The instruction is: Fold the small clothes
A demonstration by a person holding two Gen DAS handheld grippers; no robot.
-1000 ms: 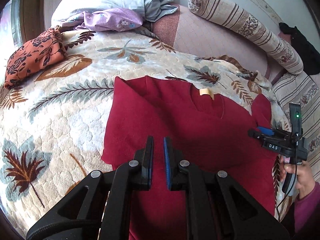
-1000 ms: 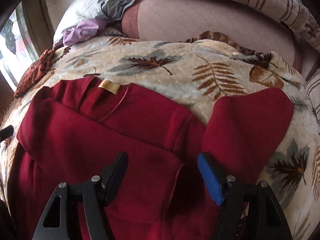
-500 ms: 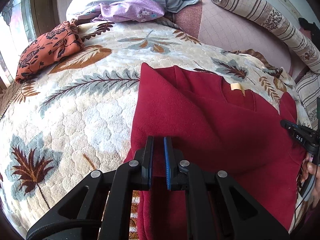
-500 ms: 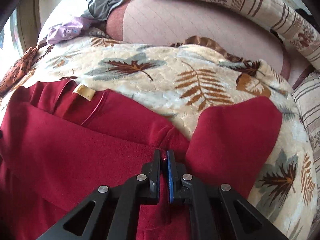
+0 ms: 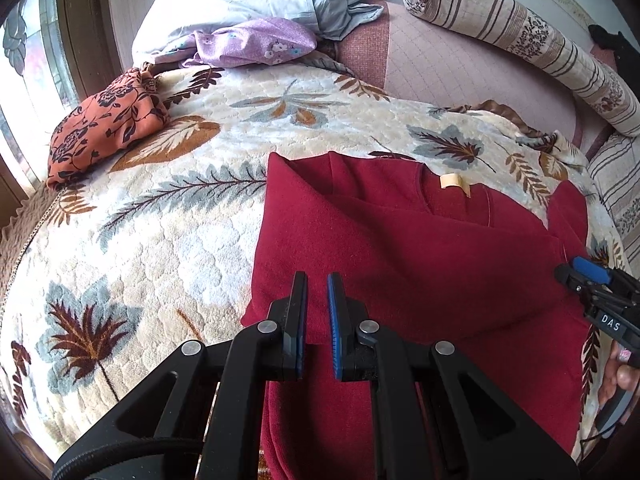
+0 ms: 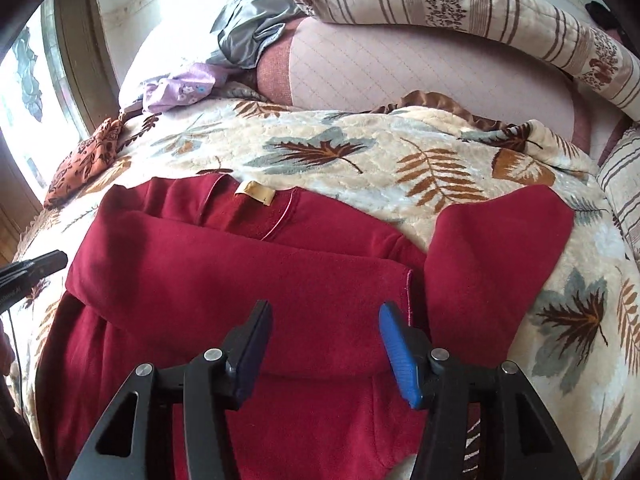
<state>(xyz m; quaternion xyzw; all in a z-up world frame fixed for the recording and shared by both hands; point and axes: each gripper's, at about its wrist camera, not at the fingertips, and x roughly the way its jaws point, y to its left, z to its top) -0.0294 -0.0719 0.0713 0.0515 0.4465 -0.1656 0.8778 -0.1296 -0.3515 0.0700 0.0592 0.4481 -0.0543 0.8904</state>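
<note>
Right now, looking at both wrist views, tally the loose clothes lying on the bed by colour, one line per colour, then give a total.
Red: 1, the red sweater spread on the leaf-patterned blanket
Orange floral: 1, the orange garment
Purple floral: 1, the purple garment
Grey-blue: 1, the grey-blue garment
Total: 4

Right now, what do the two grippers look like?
Both are black frames with silver rivets. The left gripper has blue-edged pads; the right gripper has one dark and one bright blue pad. The right one's side reads "DAS" and trails a thin black cable.
</note>
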